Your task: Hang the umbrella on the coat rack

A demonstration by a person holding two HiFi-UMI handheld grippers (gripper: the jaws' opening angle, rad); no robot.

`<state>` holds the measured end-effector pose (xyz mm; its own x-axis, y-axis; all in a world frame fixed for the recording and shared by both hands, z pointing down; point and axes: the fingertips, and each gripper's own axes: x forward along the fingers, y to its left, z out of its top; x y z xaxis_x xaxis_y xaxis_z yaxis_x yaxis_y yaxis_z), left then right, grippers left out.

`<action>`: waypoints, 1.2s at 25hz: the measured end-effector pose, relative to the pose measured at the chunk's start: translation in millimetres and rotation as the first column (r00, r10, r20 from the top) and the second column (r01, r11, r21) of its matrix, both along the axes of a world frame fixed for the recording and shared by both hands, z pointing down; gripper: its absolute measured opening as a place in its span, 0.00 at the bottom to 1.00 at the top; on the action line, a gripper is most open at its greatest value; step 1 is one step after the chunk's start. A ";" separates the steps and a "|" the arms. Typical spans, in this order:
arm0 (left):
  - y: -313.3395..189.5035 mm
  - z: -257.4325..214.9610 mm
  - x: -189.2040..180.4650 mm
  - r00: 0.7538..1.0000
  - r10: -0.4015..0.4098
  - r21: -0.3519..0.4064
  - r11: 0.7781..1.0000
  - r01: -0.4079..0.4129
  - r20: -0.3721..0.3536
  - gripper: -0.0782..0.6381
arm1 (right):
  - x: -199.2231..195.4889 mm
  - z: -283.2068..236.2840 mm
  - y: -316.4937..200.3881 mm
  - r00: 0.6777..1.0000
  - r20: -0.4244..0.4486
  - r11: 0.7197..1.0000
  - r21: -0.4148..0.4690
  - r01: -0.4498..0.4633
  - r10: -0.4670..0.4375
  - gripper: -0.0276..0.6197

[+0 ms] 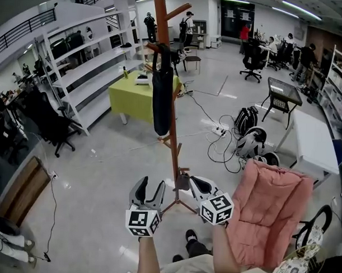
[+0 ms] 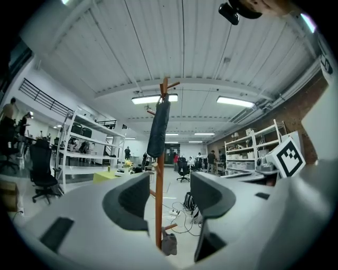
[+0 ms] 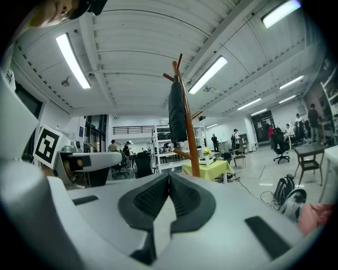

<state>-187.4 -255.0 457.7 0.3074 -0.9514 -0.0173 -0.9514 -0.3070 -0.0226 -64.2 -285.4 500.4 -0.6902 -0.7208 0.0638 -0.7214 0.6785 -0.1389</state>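
Black, furled, hanging: umbrella [image 1: 161, 99] on an upper peg of the rack [image 1: 173, 144], tip well off the floor. Looks done, with nothing left to hang and only backing away to follow. Low near the rack's foot, apart from it: left gripper [image 1: 151, 184] spread, nothing between jaws; right gripper [image 1: 193, 181] pressed together, empty. Beyond, green table [image 1: 127, 98].

head view, clock read from frame centre: coat rack [image 1: 174, 113] upright at centre, umbrella [image 1: 161, 99] hanging on its 9 o'clock side; table [image 1: 133, 98] behind at 11; shelving [image 1: 78, 68] at 10; backpack [image 1: 245, 120] between 2 and 3; padded seat [image 1: 269, 204] at 4; left gripper [image 1: 150, 184] and right gripper [image 1: 196, 181] at 6, flanking the rack's base.
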 end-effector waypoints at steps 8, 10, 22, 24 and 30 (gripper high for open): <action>24.1 17.8 -6.3 1.000 -0.028 -0.026 0.999 0.028 0.004 0.26 | 4.0 4.7 23.6 1.000 -0.007 1.000 0.001 -0.007 0.007 0.05; 28.4 15.9 -7.4 0.999 -0.035 -0.016 0.999 0.035 0.006 0.21 | 4.2 3.3 28.2 1.000 0.003 1.000 0.003 -0.009 0.009 0.05; 49.4 13.9 -7.1 1.000 -0.024 0.001 1.000 0.024 0.007 0.12 | 0.1 4.0 46.4 1.000 0.032 1.000 0.014 -0.002 0.002 0.05; 50.7 12.2 -9.0 0.999 -0.034 0.007 0.999 0.034 0.015 0.12 | -1.4 2.6 46.5 0.999 0.036 1.000 0.015 -0.001 0.001 0.05; 51.1 9.7 -13.9 0.998 -0.055 0.013 0.998 0.055 0.007 0.12 | -4.4 3.3 45.0 0.999 0.037 1.000 0.007 0.003 -0.004 0.05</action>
<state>-201.3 -203.8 467.4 0.2546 -0.9666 -0.0281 -0.9667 -0.2537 -0.0329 -68.5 -240.4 503.6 -0.6945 -0.7187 0.0332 -0.7134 0.6820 -0.1612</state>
